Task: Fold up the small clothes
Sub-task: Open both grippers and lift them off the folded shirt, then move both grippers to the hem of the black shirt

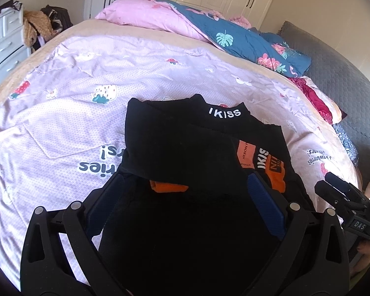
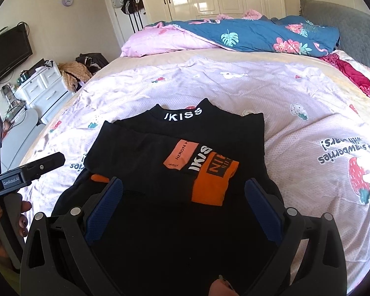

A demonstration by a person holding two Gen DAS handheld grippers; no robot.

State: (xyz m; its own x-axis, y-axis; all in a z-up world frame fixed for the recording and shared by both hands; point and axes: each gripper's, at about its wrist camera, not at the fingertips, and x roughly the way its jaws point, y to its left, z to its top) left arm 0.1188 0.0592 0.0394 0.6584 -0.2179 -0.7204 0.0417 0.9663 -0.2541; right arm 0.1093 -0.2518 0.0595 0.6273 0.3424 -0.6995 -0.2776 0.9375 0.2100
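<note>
1. Left wrist view: one black top (image 1: 185, 148) lies on the bed (image 1: 140, 32), on a pale lilac sheet (image 1: 61, 113) with strawberry prints and a fine dotted weave. The top is partly folded, with its sleeves brought over the front. White letters "IKISS" sit on its high collar, and orange patches show on the folded part. The left tool (image 1: 185, 187) hangs over the lower part of the top with its two blue ribbed pads wide apart, and black cloth lies between them. The right tool (image 1: 342, 194) appears at the right edge; I cannot tell its state from here.

2. Right wrist view: the same top (image 2: 180, 153) lies in the middle of the sheet (image 2: 308, 123), collar away from the camera. The right tool (image 2: 183, 192) stands with its two blue pads spread apart over the hem. One hand (image 2: 2, 224) holds the left tool (image 2: 24, 170) at the left edge. One blue flowered quilt (image 2: 259, 34) and one pink quilt (image 2: 165, 39) lie bunched at the far side.
</note>
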